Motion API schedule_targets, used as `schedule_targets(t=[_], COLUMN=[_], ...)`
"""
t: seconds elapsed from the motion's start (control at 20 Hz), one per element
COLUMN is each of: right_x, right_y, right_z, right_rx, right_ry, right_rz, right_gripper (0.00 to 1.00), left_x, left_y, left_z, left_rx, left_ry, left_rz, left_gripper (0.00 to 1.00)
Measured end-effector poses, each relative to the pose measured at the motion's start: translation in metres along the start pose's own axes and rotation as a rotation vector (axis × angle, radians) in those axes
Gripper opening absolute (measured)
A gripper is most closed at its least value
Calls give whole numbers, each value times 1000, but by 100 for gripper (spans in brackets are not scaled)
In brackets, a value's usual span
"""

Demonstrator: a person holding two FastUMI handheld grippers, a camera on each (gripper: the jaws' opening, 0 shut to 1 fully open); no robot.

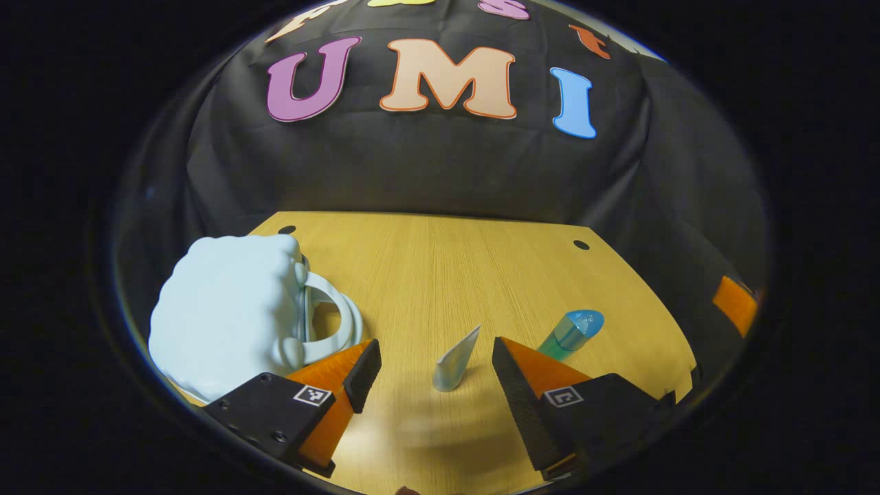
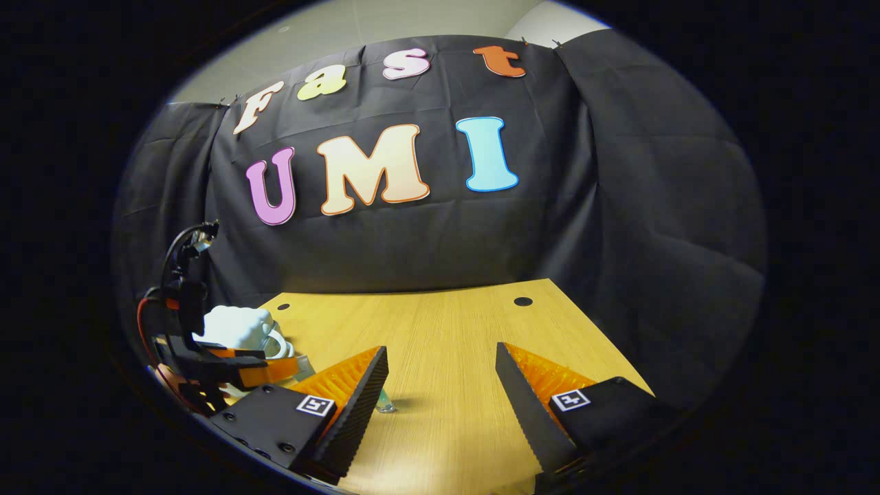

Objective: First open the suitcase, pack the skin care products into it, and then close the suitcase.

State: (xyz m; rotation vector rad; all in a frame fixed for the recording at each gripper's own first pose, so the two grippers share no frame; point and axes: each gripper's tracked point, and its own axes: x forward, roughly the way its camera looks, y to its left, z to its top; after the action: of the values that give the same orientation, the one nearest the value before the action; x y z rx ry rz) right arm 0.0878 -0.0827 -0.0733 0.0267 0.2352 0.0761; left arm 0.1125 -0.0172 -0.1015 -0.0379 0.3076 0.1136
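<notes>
Our left gripper [image 1: 436,375] hangs wide open and empty, a pale tube [image 1: 455,361] standing between its fingers and a teal bottle [image 1: 572,333] just beyond its right finger. The pale blue suitcase [image 1: 223,320] lies closed further left. No readable labels. Our right gripper [image 2: 441,385] gapes empty above the wooden table [image 2: 454,330].

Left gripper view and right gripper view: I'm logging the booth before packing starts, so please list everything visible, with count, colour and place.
Suitcase: one, pale blue, shut, handle toward table centre, on the table's left side.
Tube: one, pale blue-white, standing on its cap, table centre, between the left gripper's fingers in the left gripper view.
Bottle: one, green with a blue cap, lying right of the tube.
Table: one, light wood, two dark holes near the far edge.
Left gripper: one, open, nothing held, over the near table edge.
Right gripper: one, open, nothing held.
</notes>
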Motion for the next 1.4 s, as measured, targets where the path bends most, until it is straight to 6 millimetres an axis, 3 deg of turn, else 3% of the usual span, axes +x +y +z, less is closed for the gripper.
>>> schedule_targets(t=[0.15, 0.25, 0.4, 0.6, 0.85, 1.1, 1.15, 1.2, 1.3, 1.4], right_x=[-1, -3, -6, -11, -14, -13, -12, -12, -13, -14], right_y=[3, 3, -1, -13, -22, -34, -37, -39, -43, -47], right_z=[-5, -9, -18, -28, -36, -43, -46, -47, -47, -48], right_rx=[4, 4, 14, 29, 64, 91, 97, 105, 115, 117], right_ry=[3, 7, 21, 44, 67, 92, 96, 102, 108, 112], right_rz=[0, -3, -13, -39, -55, -78, -83, -86, -94, -99], right_gripper=[98, 98, 98, 98, 98, 98, 95, 98, 98, 98], left_x=[-7, -7, 3, 27, 57, 76, 77, 78, 83, 88], left_y=[13, 32, 57, 74, 89, 104, 111, 113, 111, 108], left_z=[21, 35, 50, 60, 44, 13, 8, 6, -1, -12], left_rx=[-15, -25, -3, 33, 18, -17, -9, 1, 30, 35], left_ry=[-11, -18, -19, 18, 187, 406, 442, 472, 534, 601], left_rz=[9, 44, 92, 106, 98, 115, 140, 150, 145, 131], left_gripper=[96, 96, 96, 96, 95, 96, 95, 93, 86, 84])
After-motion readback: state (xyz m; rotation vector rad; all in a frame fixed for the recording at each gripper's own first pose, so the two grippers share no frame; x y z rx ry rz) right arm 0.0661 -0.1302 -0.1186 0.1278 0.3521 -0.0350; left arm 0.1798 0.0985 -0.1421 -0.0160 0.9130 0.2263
